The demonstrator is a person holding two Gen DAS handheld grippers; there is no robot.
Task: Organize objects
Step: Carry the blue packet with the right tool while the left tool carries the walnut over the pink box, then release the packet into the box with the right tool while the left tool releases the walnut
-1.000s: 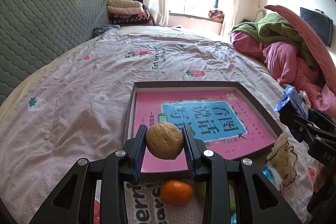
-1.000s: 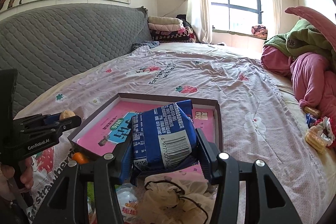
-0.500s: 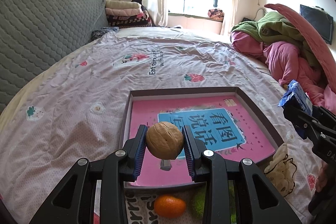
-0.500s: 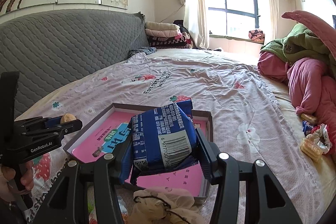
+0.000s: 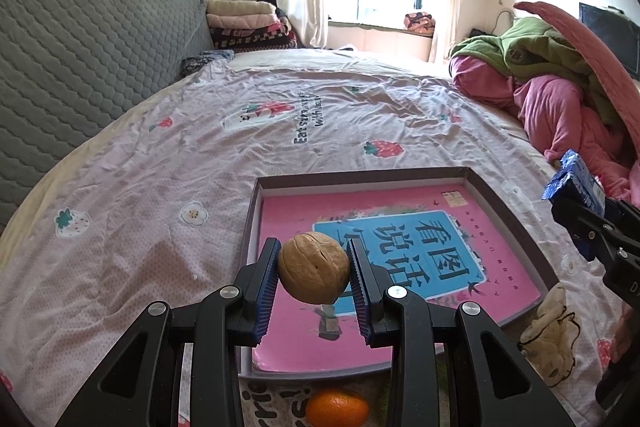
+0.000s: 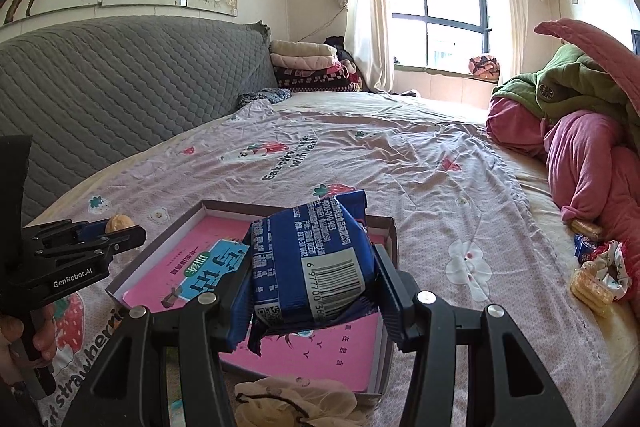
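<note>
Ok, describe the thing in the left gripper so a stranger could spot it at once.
On the strawberry-print bed lies a shallow tray with a pink book inside. Over its near left corner the left gripper clamps a walnut: round, tan and wrinkled, unlike the smooth orange lying below.

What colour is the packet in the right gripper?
Dark blue with white print and a white barcode panel; the packet shows best in the right wrist view.
</note>
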